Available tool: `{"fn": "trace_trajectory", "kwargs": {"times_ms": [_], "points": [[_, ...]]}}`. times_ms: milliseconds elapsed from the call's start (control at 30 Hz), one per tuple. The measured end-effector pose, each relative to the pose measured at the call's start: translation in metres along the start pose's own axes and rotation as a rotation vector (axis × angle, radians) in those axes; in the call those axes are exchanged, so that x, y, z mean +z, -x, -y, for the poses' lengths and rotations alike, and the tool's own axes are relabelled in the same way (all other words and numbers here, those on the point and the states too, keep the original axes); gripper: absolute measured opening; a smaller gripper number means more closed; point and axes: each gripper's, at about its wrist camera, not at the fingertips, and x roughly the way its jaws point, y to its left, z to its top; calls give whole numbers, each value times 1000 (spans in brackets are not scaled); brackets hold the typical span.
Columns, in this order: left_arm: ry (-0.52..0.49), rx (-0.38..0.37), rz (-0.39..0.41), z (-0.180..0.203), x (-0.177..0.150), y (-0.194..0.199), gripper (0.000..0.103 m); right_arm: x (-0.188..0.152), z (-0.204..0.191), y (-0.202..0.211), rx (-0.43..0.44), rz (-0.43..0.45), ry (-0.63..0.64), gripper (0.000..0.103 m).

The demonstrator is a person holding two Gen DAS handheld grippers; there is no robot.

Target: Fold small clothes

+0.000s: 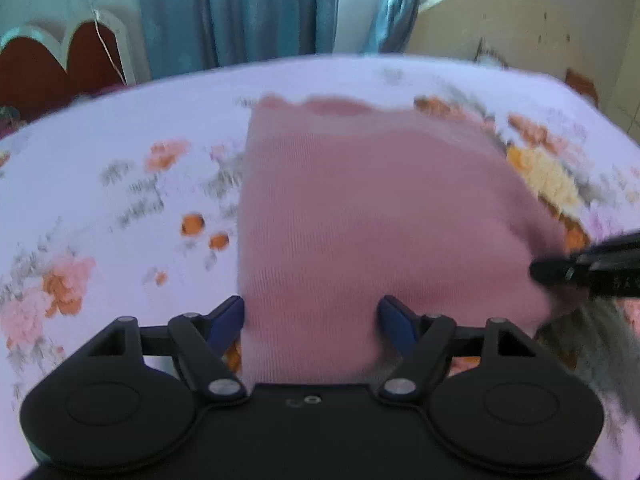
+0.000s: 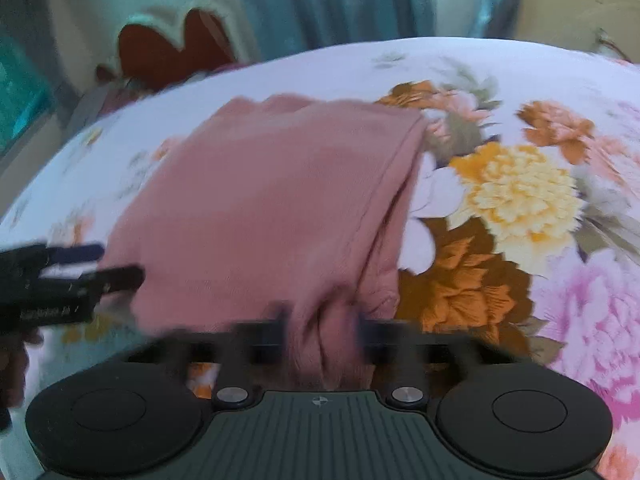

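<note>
1. A dusty-pink knit garment [image 1: 360, 208] lies folded into a rough rectangle on a floral bedsheet [image 1: 100, 184]; every place below is given relative to this garment.
2. The left gripper [image 1: 311, 320] sits at the garment's near edge. Its blue-tipped fingers [image 1: 226, 318] stand spread apart with the cloth's near edge lying between them, so the jaws are released rather than pinching.
3. In the right wrist view the right gripper [image 2: 320, 320] is at the garment's near right corner, where the fabric bunches into a ridge between the fingers. The fingers are smeared by motion blur, so I cannot tell whether they are clenched on the cloth.
4. The right gripper's black tip also shows in the left wrist view, touching the garment's right edge [image 1: 560, 272].
5. The left gripper appears in the right wrist view at the garment's left edge [image 2: 80, 272].
6. A large yellow printed flower [image 2: 516, 188] on the sheet lies just beside the garment's right side.
7. Beyond the garment's far edge hang blue curtains [image 1: 240, 12], with a red and white headboard [image 1: 60, 56] far left.
</note>
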Motion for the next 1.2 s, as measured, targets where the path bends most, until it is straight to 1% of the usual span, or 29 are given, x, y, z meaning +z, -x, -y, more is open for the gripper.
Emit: {"fn": "trace_trajectory", "kwargs": {"times_ms": [33,67,100,133,167,200,233,267,300,333,367,400,467,500,533,567,600,667,700,767,867,900,967,1000,1033,1067,1100,1167,1200], "points": [[4,1,11,0,0,4,74,-1,4,5,-3,6,-10,11],[1,2,28,0,0,8,74,-2,8,7,-14,3,-11,11],[-1,13,36,-2,1,10,78,-4,12,7,2,-12,-10,11],[7,24,43,-6,2,11,79,-4,16,5,27,-28,-10,12],[22,20,61,-12,4,13,82,0,18,9,44,-37,-6,17],[42,8,77,-20,7,15,84,3,23,14,39,-15,-24,31],[61,2,87,-28,11,15,85,6,31,24,25,48,-58,76],[75,-7,93,-34,17,15,85,10,41,32,66,107,-94,91],[91,-29,94,-41,25,13,85,18,54,29,105,96,-155,90],[113,-57,88,-48,32,9,85,23,63,23,123,74,-208,87],[149,-108,76,-56,40,1,84,29,74,14,153,56,-255,81],[189,-154,60,-64,45,-8,81,33,81,5,170,46,-289,80],[279,-222,11,-79,54,-28,77,40,95,-11,220,10,-356,67],[311,-250,-12,-83,55,-37,72,42,101,-20,268,-13,-394,67],[343,-270,-37,-88,55,-46,71,42,106,-27,281,-32,-419,67],[374,-299,-64,-92,55,-54,71,41,109,-33,280,-49,-440,61],[402,-338,-79,-95,53,-62,71,39,114,-34,305,-43,-473,61],[408,-368,-75,-98,55,-68,70,39,124,-39,365,-63,-548,61],[397,-371,-77,-98,57,-70,68,39,127,-42,391,-71,-582,60],[373,-398,-84,-96,62,-76,64,39,130,-51,408,-106,-622,37],[337,-424,-92,-87,69,-85,64,42,129,-60,432,-112,-629,34],[326,-422,-90,-84,72,-86,61,46,127,-63,421,-108,-620,34],[269,-382,-77,-73,77,-86,50,51,113,-60,375,-93,-563,34],[236,-366,-67,-68,79,-83,45,54,103,-57,332,-87,-513,34],[189,-343,-53,-61,81,-80,42,58,89,-55,272,-85,-454,33],[147,-321,-45,-54,83,-76,38,62,72,-51,183,-82,-370,23],[110,-297,-40,-49,85,-72,35,65,55,-48,117,-73,-300,22],[63,-278,-24,-45,89,-63,32,66,32,-41,40,-52,-250,19],[47,-277,-19,-45,90,-59,31,67,24,-37,21,-36,-248,19]]}}
